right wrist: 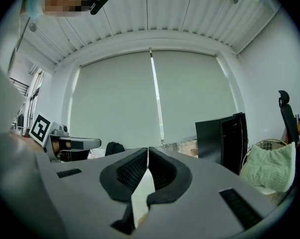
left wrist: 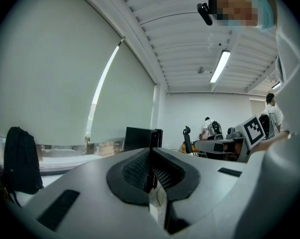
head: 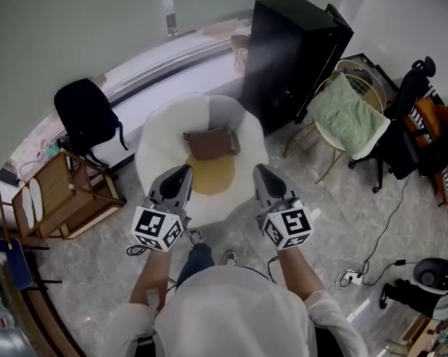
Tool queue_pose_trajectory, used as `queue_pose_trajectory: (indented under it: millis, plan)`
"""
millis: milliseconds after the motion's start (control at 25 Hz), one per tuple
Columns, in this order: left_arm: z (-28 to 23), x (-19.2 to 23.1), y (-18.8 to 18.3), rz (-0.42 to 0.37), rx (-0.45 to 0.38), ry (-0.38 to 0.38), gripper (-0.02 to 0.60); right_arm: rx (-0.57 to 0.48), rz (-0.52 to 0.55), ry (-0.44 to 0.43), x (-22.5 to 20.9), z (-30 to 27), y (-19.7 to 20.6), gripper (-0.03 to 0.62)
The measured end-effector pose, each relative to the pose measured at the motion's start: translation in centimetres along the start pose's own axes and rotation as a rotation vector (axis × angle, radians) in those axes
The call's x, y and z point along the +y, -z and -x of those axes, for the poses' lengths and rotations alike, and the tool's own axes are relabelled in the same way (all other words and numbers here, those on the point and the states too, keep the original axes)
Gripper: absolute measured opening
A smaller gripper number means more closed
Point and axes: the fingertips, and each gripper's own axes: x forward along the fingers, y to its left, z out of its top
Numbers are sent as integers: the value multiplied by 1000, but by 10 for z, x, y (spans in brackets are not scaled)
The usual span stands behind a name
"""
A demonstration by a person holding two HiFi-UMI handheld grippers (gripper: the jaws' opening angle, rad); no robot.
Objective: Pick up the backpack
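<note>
Window side — backpack (head: pixel 86 114); L gripper (head: pixel 183 171), R gripper (head: pixel 262 171) closed, empty

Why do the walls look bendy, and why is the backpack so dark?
Head view: the wide lens bends the window sill; the black backpack is a dark shape with little detail. Left gripper view: round picture with black corners, ceiling lamp glowing. Right gripper view: same bulge, blind evenly bright.
</note>
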Motion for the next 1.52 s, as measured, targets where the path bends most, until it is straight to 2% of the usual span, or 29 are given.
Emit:
queue_pose_trajectory:
  millis: [560,960,1200,1520]
  plan:
    - [-49,92,-9,-2,11,85,40,-17,7,79,3,-98,-4,30]
    - [-67,139,-4,21,13,130,41,-8,8,131,7,-140,1,29]
    - [-78,154,-3,24,20,108,40,3,7,115,2,-157,5,30]
    - [-112,161,-4,19,20,53,40,8,13,55,-31,-188,2,30]
